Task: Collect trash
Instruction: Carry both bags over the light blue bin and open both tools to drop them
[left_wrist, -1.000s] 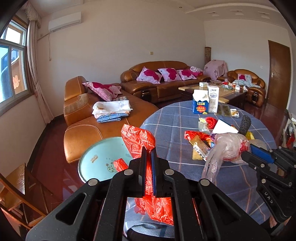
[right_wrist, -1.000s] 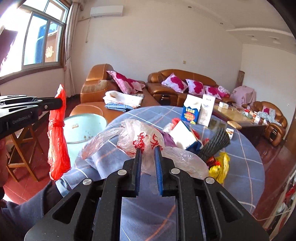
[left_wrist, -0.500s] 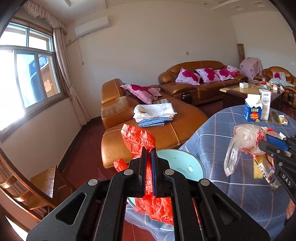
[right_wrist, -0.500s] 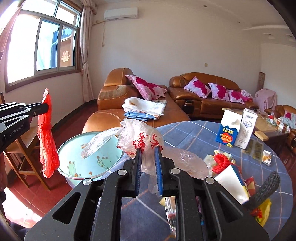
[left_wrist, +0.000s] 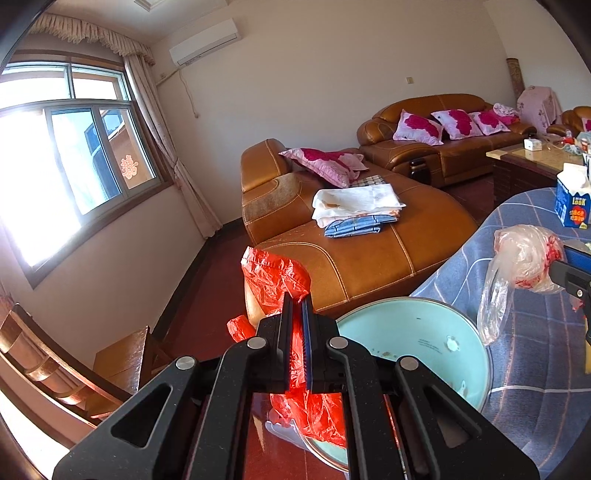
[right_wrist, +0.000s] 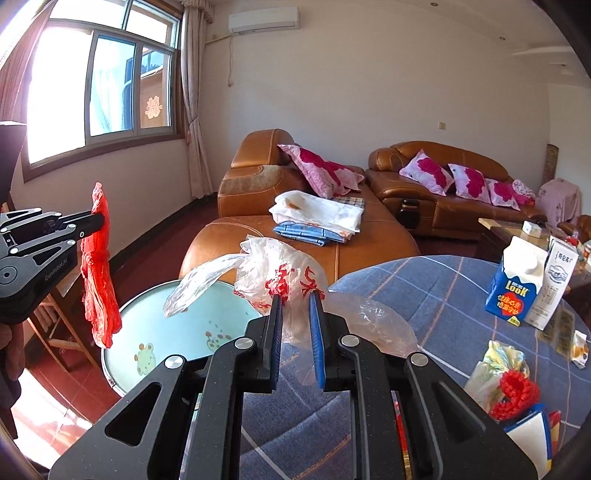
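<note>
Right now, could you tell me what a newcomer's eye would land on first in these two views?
Probably the bright red plastic bag pinched in the left gripper, hanging by the pale green basin at the table's edge. Next comes the clear bag with red print, crumpled in the right gripper over the blue checked tablecloth. Behind both, the orange leather sofa carries folded cloths.

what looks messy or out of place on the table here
Loose wrappers and a red crinkled scrap lie scattered on the blue checked tablecloth near two upright cartons. Nothing looks spilled or knocked over.
</note>
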